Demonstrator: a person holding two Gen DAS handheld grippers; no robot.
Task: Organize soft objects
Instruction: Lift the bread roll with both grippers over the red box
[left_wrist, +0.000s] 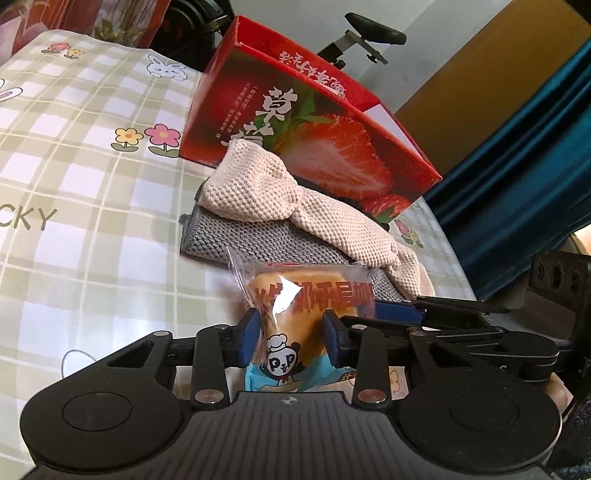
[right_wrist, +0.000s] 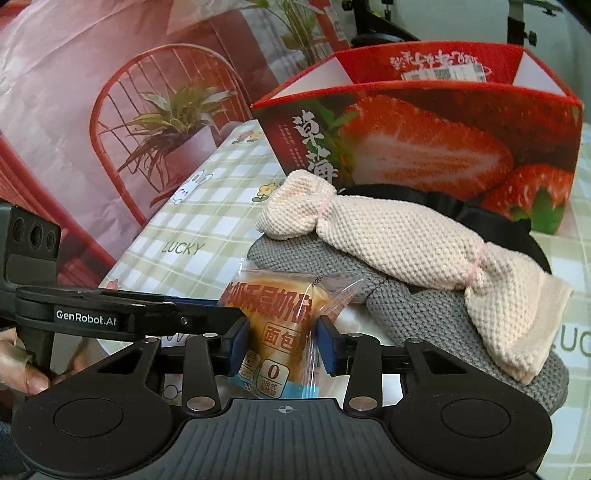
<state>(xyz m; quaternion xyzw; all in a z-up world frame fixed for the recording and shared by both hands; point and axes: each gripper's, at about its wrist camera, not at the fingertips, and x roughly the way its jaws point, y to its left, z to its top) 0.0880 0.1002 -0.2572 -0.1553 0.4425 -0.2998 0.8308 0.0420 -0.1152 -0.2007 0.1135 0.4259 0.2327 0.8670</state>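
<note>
On the checked tabletop, near the open red strawberry-printed cardboard box, the left gripper and right gripper both pinch one clear-wrapped bread bun, just before the cream knitted cloth lying on the grey knitted cloth.

The table is covered by a green-checked cloth printed with rabbits and flowers. A teal curtain and a brown panel are seen behind it. A backdrop picturing a red chair and potted plant is hung alongside.
</note>
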